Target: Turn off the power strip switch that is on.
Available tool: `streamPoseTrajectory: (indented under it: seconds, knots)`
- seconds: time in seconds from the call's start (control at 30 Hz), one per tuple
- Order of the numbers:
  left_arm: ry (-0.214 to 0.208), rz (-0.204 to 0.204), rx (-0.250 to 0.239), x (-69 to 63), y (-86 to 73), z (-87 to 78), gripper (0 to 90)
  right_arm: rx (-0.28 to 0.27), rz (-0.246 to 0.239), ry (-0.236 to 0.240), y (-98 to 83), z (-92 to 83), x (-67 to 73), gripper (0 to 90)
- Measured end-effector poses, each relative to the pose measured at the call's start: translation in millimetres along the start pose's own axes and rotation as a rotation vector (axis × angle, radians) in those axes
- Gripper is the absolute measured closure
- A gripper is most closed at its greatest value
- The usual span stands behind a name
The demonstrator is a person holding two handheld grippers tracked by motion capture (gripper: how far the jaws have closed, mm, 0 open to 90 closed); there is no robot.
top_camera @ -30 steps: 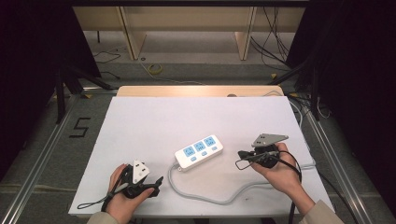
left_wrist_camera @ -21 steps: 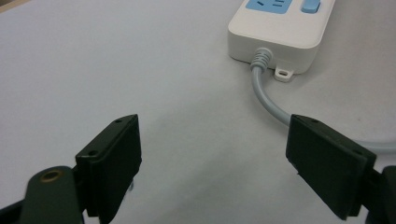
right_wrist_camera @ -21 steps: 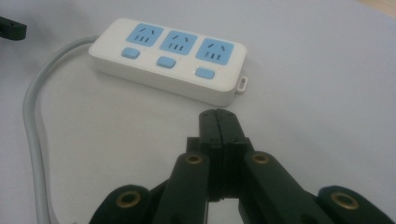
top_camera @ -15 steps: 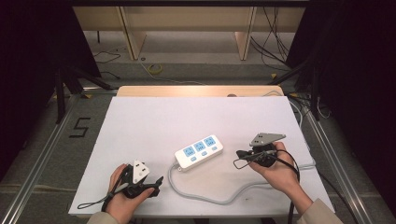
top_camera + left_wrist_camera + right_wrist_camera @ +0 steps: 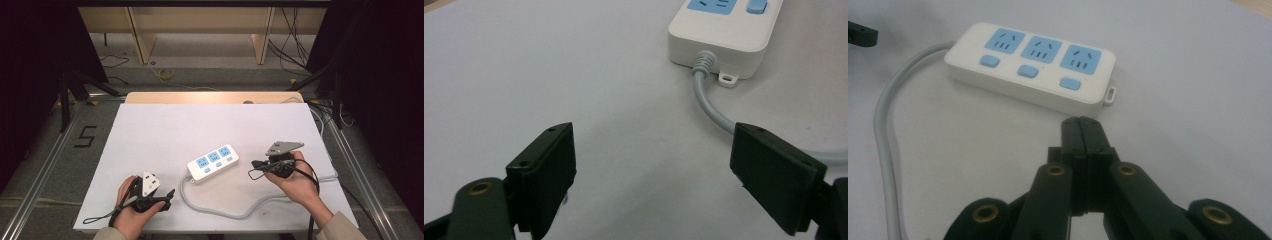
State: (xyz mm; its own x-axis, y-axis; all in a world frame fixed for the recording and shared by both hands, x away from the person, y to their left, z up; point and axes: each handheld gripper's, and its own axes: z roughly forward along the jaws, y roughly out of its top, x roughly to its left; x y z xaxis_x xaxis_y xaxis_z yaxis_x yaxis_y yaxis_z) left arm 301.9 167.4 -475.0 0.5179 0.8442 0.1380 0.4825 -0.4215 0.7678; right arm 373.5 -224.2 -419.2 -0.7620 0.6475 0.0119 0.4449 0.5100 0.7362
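Table: white top, wooden far edge.
Floor: grey, marked "5".
Beyond: wooden furniture legs, loose cables.
Sides: dark.

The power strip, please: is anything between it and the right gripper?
Nothing visible: only bare white table lies between the right gripper, its jaws shut, and the power strip's near end.

Even overhead light on the white table; surroundings fall to near black at both sides of the high view, slightly soft throughout. Shadows faint and diffuse, a soft one under the power strip. Gripper views bright and low-contrast, mild grain; near black jaws slightly blurred, frame edges of the strip softened.
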Motion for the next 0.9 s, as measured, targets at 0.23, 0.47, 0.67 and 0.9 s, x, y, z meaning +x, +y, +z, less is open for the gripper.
streamPoseTrajectory:
  seconds: [0.23, 0.47, 0.67, 0.9]
  knots:
    - [0.000, 0.001, 0.000, -0.1, 0.1, 0.1, 18.3, 0.000, -0.003, -0.001, 2.6, 1.6, 0.5, 90.0]
    - [-0.001, 0.002, 0.001, -0.4, 0.2, 0.3, 18.3, 0.006, -0.007, 0.002, 5.0, 4.0, 1.6, 90.0]
    - [-0.002, 0.002, 0.000, -0.5, 0.0, 0.6, 18.3, 0.009, -0.008, 0.003, 6.0, 6.1, 1.7, 90.0]
    - [-0.001, 0.001, 0.001, -0.5, 0.2, 0.9, 18.3, 0.012, -0.004, 0.003, 6.8, 7.1, 1.5, 90.0]
